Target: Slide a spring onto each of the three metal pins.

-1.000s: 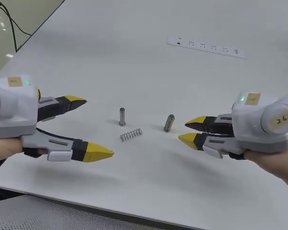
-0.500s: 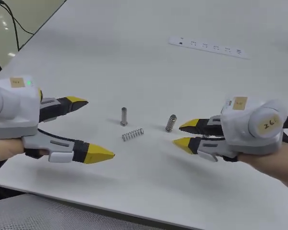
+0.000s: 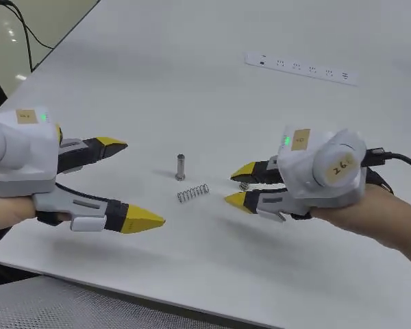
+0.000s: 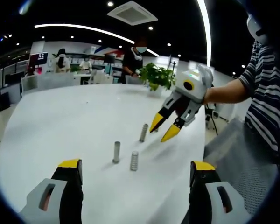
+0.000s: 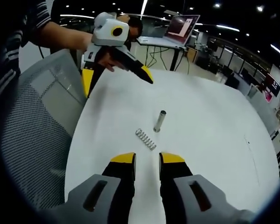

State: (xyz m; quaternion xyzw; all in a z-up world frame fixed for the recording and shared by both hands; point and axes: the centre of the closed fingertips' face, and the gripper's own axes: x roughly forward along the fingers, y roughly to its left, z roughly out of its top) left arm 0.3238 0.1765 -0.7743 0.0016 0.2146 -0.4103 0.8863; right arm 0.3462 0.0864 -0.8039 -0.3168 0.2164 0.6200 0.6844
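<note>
I judge one of three done: a sprung pin [image 4: 143, 132] stands just beside my narrow, empty right hand-held gripper [image 3: 230, 188], a bare pin [image 3: 181, 166] and loose spring [image 3: 192, 193] wait toward the counter's [image 3: 192, 82] near edge, my left hand-held gripper [image 3: 142, 183] spread wide

My white workbench [image 3: 157, 75], with a power strip [image 3: 301, 68] lying toward its far edge; grey mesh chair [image 5: 32, 126] beside it.

We see a bright white worktop [image 3: 192, 82] lit from above, with only soft, pale shadows on it. Ceiling lights [image 4: 74, 26] glow in both gripper views, which bend at the edges. The room behind looks dim.
</note>
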